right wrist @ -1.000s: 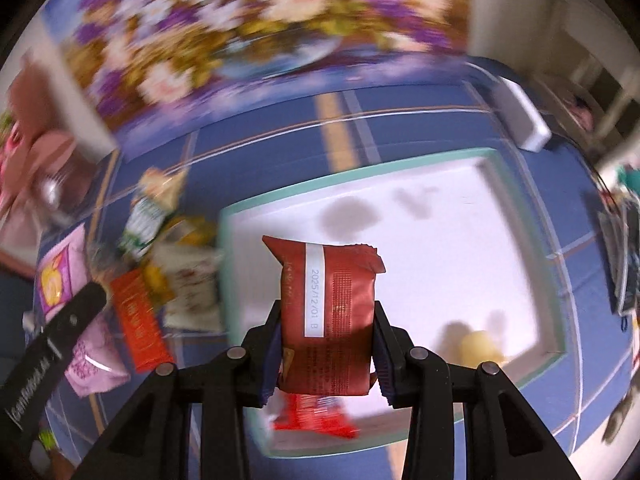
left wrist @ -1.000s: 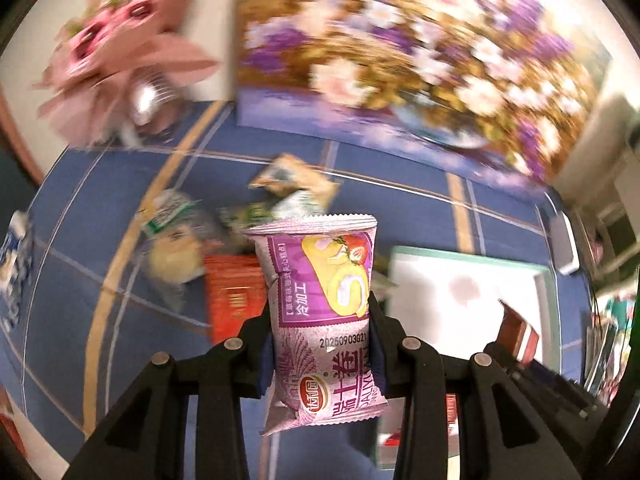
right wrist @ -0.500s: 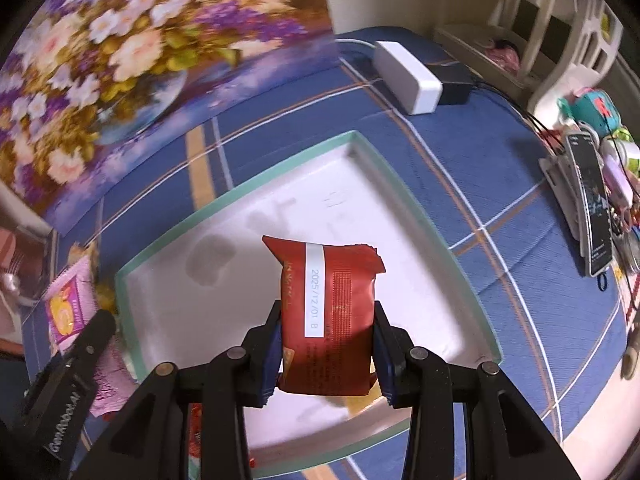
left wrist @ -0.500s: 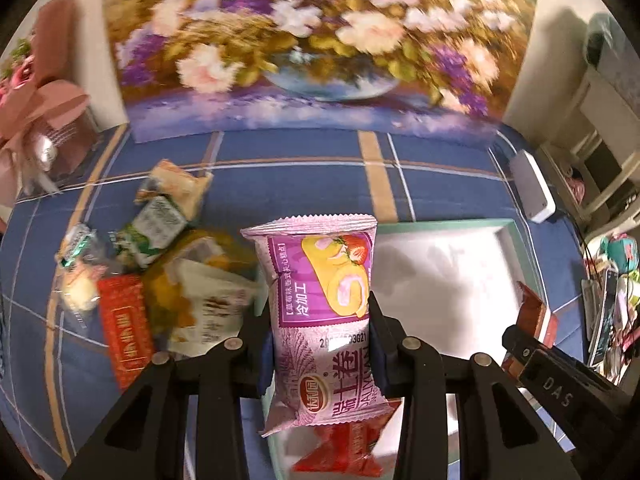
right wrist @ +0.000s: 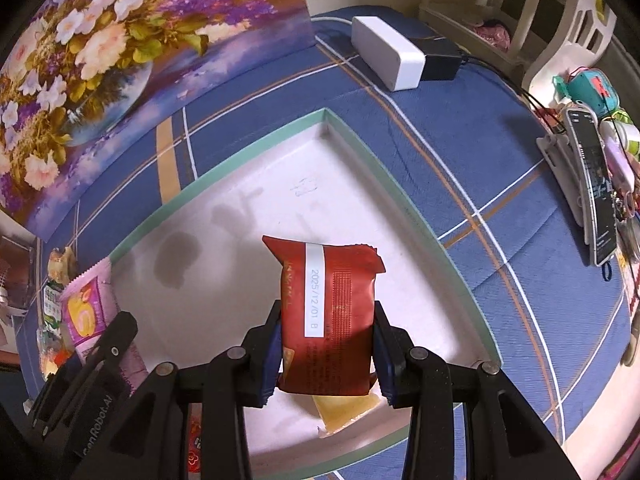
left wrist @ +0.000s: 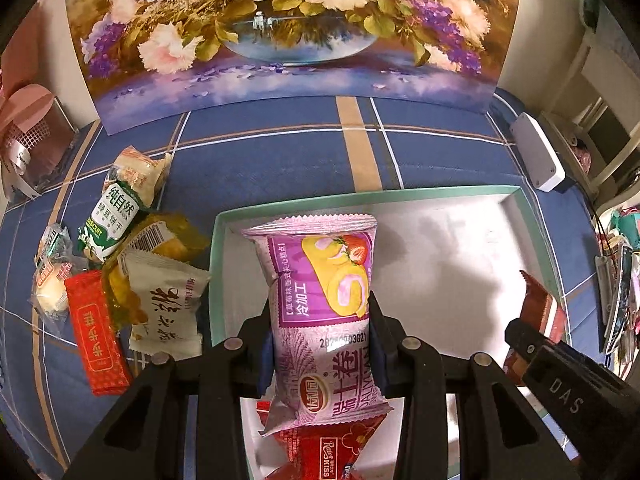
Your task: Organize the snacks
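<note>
Snacks are mid-sort: the left gripper has its jaws clamped on a purple cake-roll packet above the white tray, the right gripper pinches a red packet over it, and more packets lie on the blue cloth beside it.

A blue plaid tablecloth carries a green-rimmed tray, loose snack packets and a white box.
</note>
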Demonstrator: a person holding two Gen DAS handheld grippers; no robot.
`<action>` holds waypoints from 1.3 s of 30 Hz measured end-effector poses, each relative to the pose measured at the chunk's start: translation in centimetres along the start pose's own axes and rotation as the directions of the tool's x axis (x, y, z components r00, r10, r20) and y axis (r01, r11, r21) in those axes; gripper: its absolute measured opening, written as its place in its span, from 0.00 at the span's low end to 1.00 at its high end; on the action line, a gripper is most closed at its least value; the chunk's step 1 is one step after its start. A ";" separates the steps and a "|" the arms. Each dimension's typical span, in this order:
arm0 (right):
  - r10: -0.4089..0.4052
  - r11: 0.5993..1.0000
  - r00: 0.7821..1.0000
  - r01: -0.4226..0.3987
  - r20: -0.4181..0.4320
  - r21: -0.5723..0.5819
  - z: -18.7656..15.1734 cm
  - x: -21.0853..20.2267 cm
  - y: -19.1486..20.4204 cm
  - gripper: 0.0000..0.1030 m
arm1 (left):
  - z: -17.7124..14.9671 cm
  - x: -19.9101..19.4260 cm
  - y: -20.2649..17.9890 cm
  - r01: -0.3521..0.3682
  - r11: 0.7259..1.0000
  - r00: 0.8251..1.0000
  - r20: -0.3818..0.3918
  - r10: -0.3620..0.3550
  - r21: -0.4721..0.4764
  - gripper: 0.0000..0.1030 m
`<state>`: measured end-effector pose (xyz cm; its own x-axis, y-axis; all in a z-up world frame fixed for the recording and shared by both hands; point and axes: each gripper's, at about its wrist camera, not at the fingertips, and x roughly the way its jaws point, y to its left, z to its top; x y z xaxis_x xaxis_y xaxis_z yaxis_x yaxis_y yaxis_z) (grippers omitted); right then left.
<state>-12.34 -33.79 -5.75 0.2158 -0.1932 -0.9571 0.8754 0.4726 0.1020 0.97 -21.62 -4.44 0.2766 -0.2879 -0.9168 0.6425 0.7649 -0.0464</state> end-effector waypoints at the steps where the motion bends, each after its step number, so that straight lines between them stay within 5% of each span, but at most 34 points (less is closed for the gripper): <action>1: 0.001 1.000 1.000 -0.001 -0.010 -0.004 -0.1 0.4 0.1 0.41 | 0.0 0.2 0.0 -0.001 1.000 1.000 -0.004 0.001 -0.002 0.39; 30: -0.042 0.998 0.997 0.039 -0.060 -0.059 -0.6 3.2 2.1 0.44 | -1.4 4.7 0.6 -0.012 1.000 0.994 -0.110 0.009 -0.027 0.41; 32: -0.039 0.998 0.997 0.036 -0.061 -0.059 -0.7 3.3 2.1 0.48 | -1.4 4.7 0.5 -0.011 1.000 0.993 -0.116 0.008 -0.029 0.53; 34: -0.042 0.998 0.997 0.038 -0.067 -0.058 -0.7 3.4 2.0 0.61 | -1.3 4.9 0.7 -0.005 0.999 0.991 -0.133 0.000 -0.044 0.61; 39: -0.057 0.997 0.997 0.054 -0.051 -0.058 -0.3 2.7 1.9 0.71 | -1.0 3.8 1.0 -0.015 0.999 0.994 -0.113 0.009 -0.051 0.69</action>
<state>-10.24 -33.18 -8.24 0.1435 -0.1758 -0.9739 0.8593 0.5103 0.0345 1.95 -21.38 -8.42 0.1996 -0.2143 -0.9562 0.6010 0.7975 -0.0533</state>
